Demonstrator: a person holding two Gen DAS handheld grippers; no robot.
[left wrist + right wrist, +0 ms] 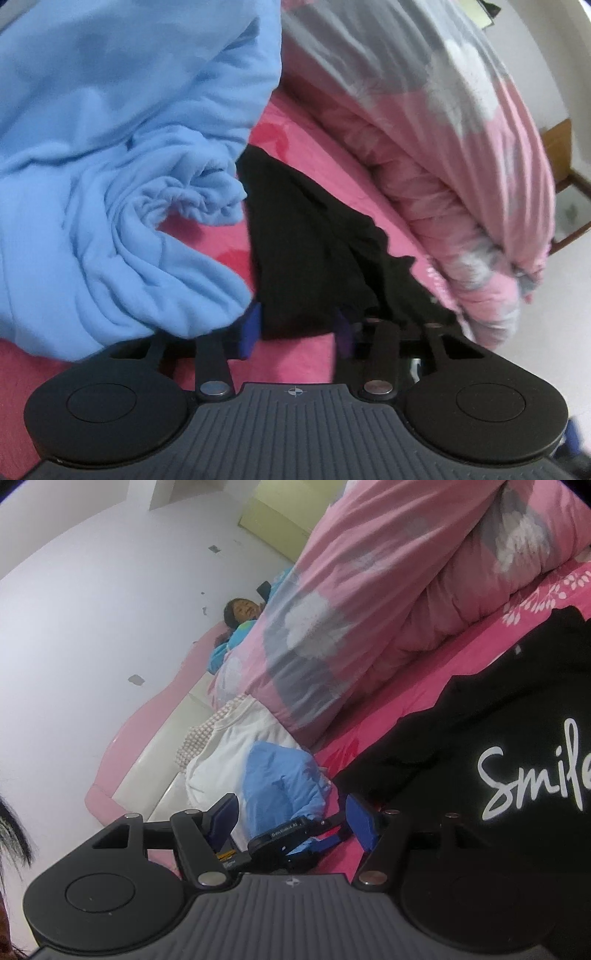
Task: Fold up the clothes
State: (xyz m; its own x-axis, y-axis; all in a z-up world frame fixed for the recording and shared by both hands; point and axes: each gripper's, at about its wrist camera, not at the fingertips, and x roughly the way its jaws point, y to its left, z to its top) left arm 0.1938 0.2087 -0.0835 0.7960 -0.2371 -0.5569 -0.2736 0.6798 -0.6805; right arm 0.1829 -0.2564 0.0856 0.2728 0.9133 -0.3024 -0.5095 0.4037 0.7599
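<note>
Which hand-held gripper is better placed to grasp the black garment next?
Probably the left hand-held gripper: it stands open with the black garment's edge between its fingers. The right hand-held gripper is open too, beside the cloth.

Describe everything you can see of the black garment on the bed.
The black garment looks like soft knit fabric with white script reading "Smile" on it. It lies crumpled and unfolded on the pink bedsheet, beside the rolled pink floral quilt. In the left wrist view the light blue garment lies next to it.
</note>
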